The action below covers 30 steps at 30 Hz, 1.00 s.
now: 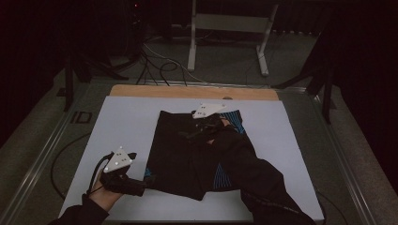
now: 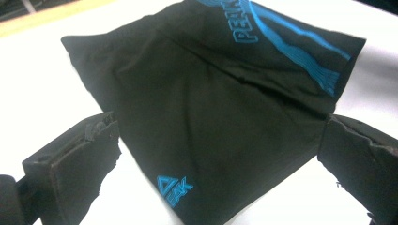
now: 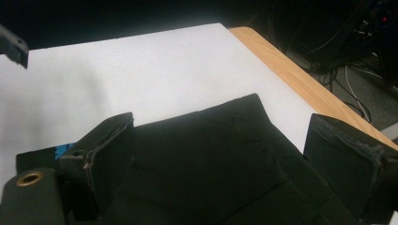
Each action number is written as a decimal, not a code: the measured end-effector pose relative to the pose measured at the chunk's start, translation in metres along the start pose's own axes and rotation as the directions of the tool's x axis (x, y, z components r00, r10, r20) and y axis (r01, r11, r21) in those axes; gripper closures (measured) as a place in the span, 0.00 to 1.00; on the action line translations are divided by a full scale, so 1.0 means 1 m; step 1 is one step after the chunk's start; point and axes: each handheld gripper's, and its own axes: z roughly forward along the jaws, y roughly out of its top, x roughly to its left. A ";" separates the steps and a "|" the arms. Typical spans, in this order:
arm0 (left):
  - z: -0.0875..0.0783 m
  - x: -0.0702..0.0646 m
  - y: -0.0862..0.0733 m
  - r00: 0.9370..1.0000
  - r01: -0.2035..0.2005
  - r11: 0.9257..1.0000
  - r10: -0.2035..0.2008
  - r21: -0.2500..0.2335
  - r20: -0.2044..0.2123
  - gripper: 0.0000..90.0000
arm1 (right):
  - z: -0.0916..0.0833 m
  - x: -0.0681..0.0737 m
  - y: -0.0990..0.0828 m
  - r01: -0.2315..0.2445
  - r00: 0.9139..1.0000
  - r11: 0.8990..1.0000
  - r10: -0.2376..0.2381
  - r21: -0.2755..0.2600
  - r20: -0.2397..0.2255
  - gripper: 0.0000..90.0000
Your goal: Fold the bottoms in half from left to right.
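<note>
Shorts point(image 1: 187, 154), black with blue print, probably folded, lie mid-frame; left gripper point(image 1: 123, 180) and right gripper point(image 1: 206, 125) both have jaws spread.

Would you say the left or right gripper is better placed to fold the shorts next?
Probably the left gripper: open, its jaws straddle the near corner of the shorts. The right gripper, also open, hovers mid-fabric, away from any edge.

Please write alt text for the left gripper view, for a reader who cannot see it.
Black shorts with blue stripes and a blue logo lie flat on a white table. The left gripper is open, its jaws on either side of the near corner.
</note>
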 end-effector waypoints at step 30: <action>0.034 0.022 -0.042 0.996 0.081 0.990 -0.085 0.118 0.031 0.00 | 0.084 0.001 0.003 -0.038 0.997 0.998 0.041 0.043 -0.059 0.10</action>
